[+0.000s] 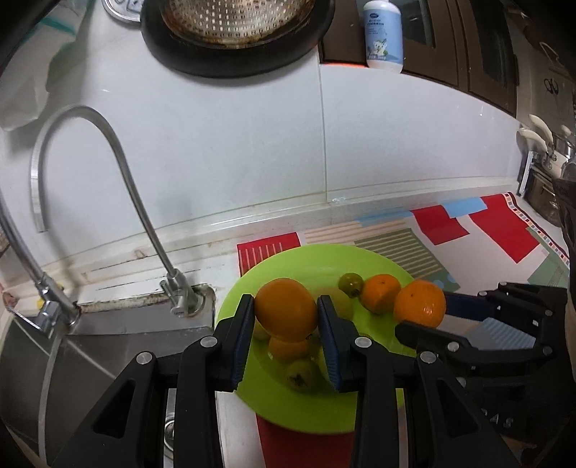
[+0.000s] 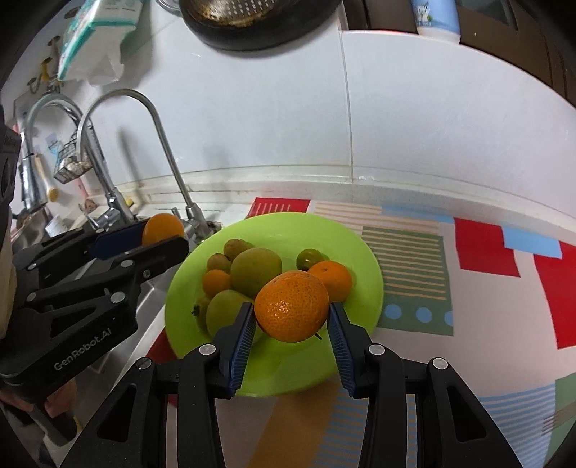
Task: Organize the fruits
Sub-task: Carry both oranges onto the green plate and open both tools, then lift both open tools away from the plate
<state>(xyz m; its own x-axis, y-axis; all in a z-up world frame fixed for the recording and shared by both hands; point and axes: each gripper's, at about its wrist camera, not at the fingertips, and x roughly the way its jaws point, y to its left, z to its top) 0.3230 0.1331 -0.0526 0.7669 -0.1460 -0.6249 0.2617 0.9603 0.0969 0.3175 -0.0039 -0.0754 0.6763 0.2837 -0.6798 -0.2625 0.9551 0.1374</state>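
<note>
A lime-green plate (image 1: 324, 257) lies on a patterned mat beside the sink. My left gripper (image 1: 286, 301) is shut on an orange (image 1: 284, 313) and holds it above the plate's left half. My right gripper (image 2: 291, 307) is shut on a second, dimpled orange (image 2: 292, 309) over the plate's near side. The right wrist view shows several fruits on the plate (image 2: 363, 248): a large green mango (image 2: 256, 270), a mandarin (image 2: 333, 279), a small green fruit (image 2: 309, 257) and smaller ones at the left. The left gripper (image 2: 163, 234) with its orange (image 2: 162, 225) shows at that view's left.
Two curved metal taps (image 1: 136, 201) rise at the sink's (image 1: 108, 345) back edge, left of the plate. The red, blue and green patterned mat (image 2: 468, 288) covers the counter to the right. A white tiled wall stands behind, with a dark pan and colander (image 1: 234, 28) and a white bottle (image 1: 383, 34) above.
</note>
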